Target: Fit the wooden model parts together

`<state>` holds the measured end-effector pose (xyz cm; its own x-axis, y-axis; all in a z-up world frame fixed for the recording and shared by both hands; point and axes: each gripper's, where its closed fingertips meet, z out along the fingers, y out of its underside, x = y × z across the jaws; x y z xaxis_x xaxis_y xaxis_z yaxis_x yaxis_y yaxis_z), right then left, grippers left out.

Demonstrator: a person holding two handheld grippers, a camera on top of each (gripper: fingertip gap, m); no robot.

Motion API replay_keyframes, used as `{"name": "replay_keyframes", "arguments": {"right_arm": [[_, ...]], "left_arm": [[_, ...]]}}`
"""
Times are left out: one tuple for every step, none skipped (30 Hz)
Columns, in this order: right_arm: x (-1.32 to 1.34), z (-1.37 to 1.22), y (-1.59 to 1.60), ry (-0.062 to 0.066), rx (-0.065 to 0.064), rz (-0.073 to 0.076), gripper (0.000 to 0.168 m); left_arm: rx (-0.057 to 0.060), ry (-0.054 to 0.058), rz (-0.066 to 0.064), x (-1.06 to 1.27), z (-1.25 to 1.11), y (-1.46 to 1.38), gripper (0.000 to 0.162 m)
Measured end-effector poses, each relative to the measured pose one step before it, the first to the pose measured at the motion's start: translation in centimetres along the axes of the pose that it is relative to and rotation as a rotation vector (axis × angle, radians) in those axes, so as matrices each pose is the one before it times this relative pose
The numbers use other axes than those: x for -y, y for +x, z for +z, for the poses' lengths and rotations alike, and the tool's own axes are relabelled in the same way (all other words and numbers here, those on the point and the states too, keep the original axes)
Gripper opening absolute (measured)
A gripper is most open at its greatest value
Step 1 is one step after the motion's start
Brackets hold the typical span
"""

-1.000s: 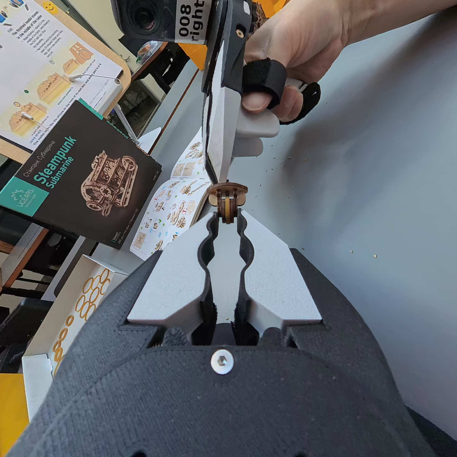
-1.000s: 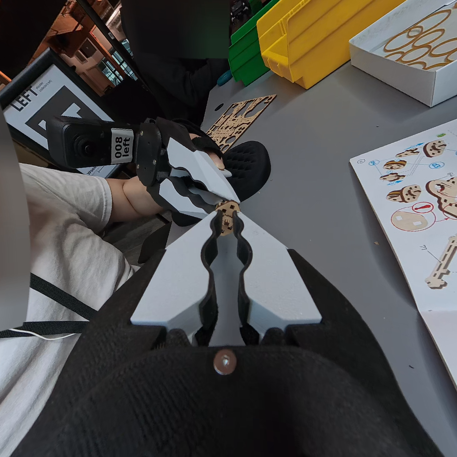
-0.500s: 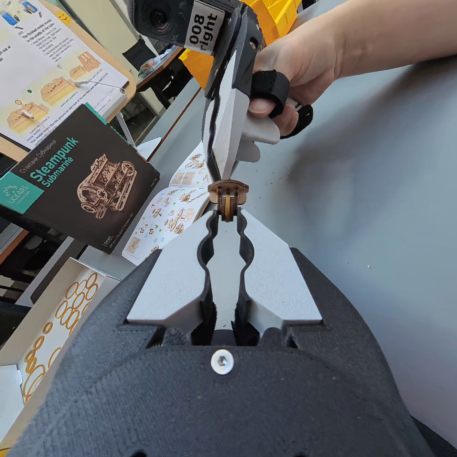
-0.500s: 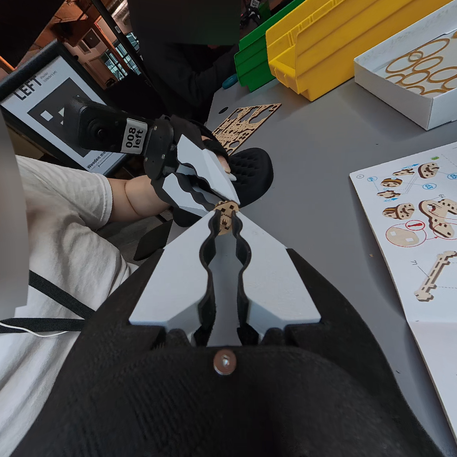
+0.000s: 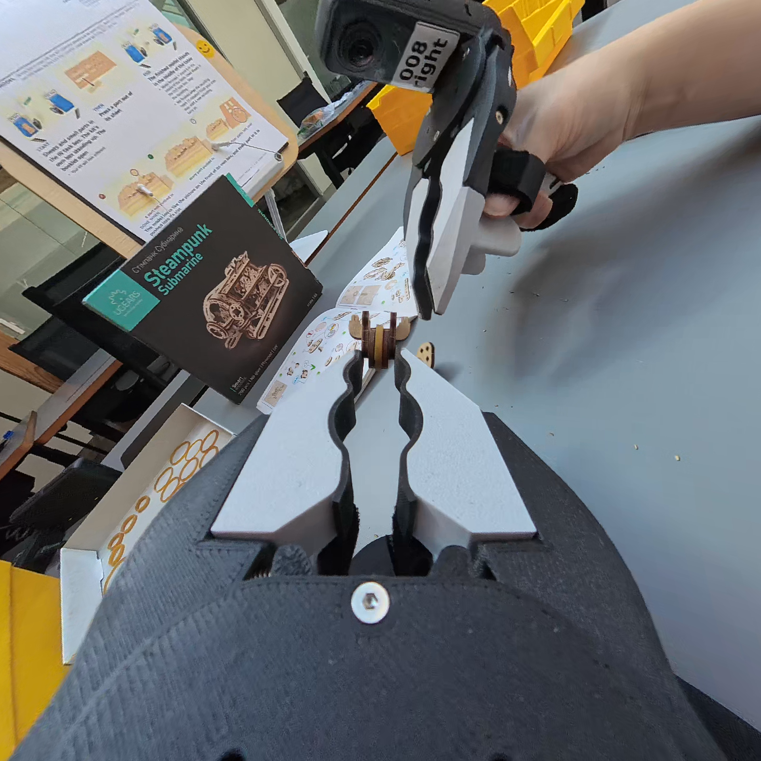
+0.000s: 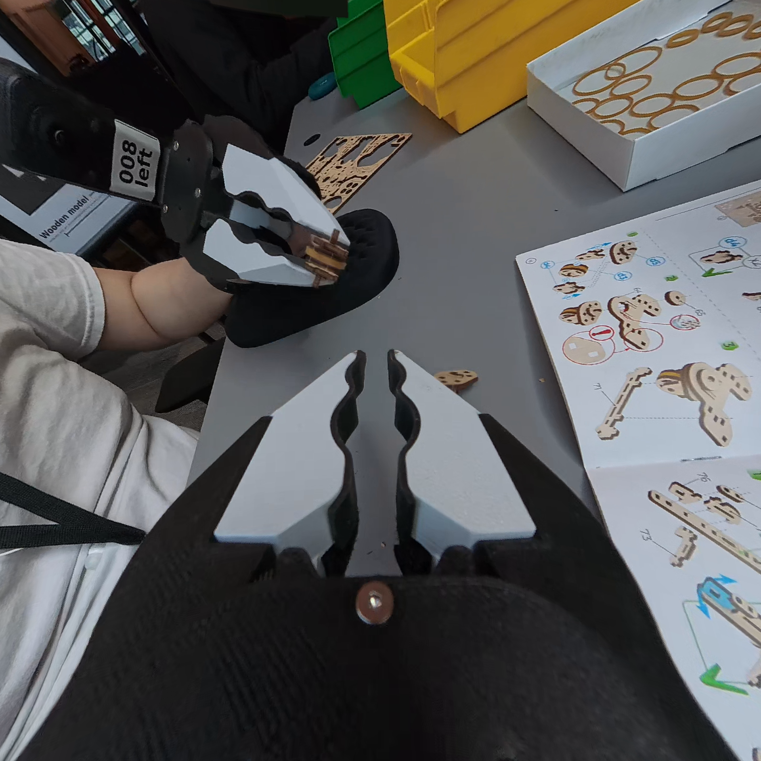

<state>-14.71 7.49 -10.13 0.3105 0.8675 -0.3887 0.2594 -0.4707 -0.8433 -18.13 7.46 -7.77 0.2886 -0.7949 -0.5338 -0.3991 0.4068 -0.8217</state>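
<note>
The left gripper [image 5: 378, 357] clamps a layered wooden assembly [image 5: 379, 338] above the tabletop [image 5: 617, 370] — the right gripper [image 6: 376, 357] hovers parted, holding nothing. 1 loose wooden piece [image 6: 456, 379] lies near the instruction booklet [image 6: 642, 329].

A smooth grey tabletop [image 6: 465, 230] is filling most of both views, lying in soft daylight and carrying small scattered wood crumbs. At its far edge, stacked yellow plastic storage bins [image 6: 473, 53] are sitting just beside a green plastic bin [image 6: 362, 57]. Beyond the table a tan wooden board [image 5: 263, 136] is leaning tilted, bearing a white printed poster [image 5: 123, 107] — behind it, glass panels [image 5: 37, 230] are letting in pale light. A brown-edged wooden desk [image 5: 346, 123] is standing farther back, with dark chair shapes beneath, too dim to make out.
</note>
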Motion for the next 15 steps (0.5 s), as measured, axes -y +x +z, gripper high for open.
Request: {"name": "replay_keyframes", "arguments": {"right_arm": [[-0.367,0.065,0.536,-0.0158,-0.0271,-0.0093,0.011],[-0.484,0.102,0.633,-0.0255,-0.0332,-0.0079,0.011],[-0.372,0.090,0.548,-0.0204,-0.0322,-0.0148,0.011],[-0.320,0.043,0.489,-0.0204,-0.0334,-0.0186,0.011],[-0.273,-0.038,0.448,-0.0209,-0.0317,-0.0193,0.011],[-0.186,-0.130,0.526,-0.0168,-0.0385,-0.0258,0.011],[-0.249,-0.163,0.696,-0.0200,-0.0497,-0.0324,0.012],[-0.360,-0.145,0.691,-0.0261,-0.0471,-0.0364,0.013],[-0.363,-0.016,0.436,-0.0232,-0.0296,-0.0367,0.018],[-0.342,0.111,0.159,-0.0168,-0.0103,-0.0224,0.021],[-0.261,0.213,-0.014,-0.0105,0.0043,-0.0009,0.023],[-0.143,0.245,-0.273,-0.0049,0.0213,0.0069,0.024],[0.096,0.141,-0.463,0.0043,0.0276,-0.0008,0.024],[0.432,0.031,-0.560,0.0203,0.0230,-0.0191,0.024],[0.658,-0.058,-0.577,0.0292,0.0123,-0.0369,0.024]], "left_arm": [[0.0093,0.0121,-0.0168,0.145,-0.167,-0.331,0.013],[0.0004,-0.0020,-0.0126,-0.087,-0.030,-0.160,0.013],[-0.0066,-0.0142,-0.0066,-0.291,0.073,0.021,0.013],[-0.0104,-0.0177,-0.0004,-0.321,0.141,0.135,0.013],[-0.0173,-0.0169,0.0022,-0.296,0.159,0.298,0.013],[-0.0147,-0.0191,0.0059,-0.303,0.196,0.298,0.013],[-0.0078,-0.0218,0.0112,-0.322,0.213,0.220,0.013],[-0.0093,-0.0251,0.0109,-0.357,0.241,0.231,0.013],[-0.0067,-0.0225,0.0110,-0.279,0.230,0.198,0.013],[-0.0073,-0.0177,0.0102,-0.210,0.193,0.185,0.013],[-0.0111,-0.0201,0.0058,-0.259,0.195,0.201,0.013],[-0.0120,-0.0219,0.0011,-0.252,0.228,0.150,0.013],[-0.0146,-0.0236,-0.0060,-0.251,0.241,0.119,0.013],[-0.0159,-0.0239,-0.0103,-0.257,0.265,0.078,0.013],[-0.0197,-0.0257,-0.0142,-0.296,0.271,0.069,0.013]]}}
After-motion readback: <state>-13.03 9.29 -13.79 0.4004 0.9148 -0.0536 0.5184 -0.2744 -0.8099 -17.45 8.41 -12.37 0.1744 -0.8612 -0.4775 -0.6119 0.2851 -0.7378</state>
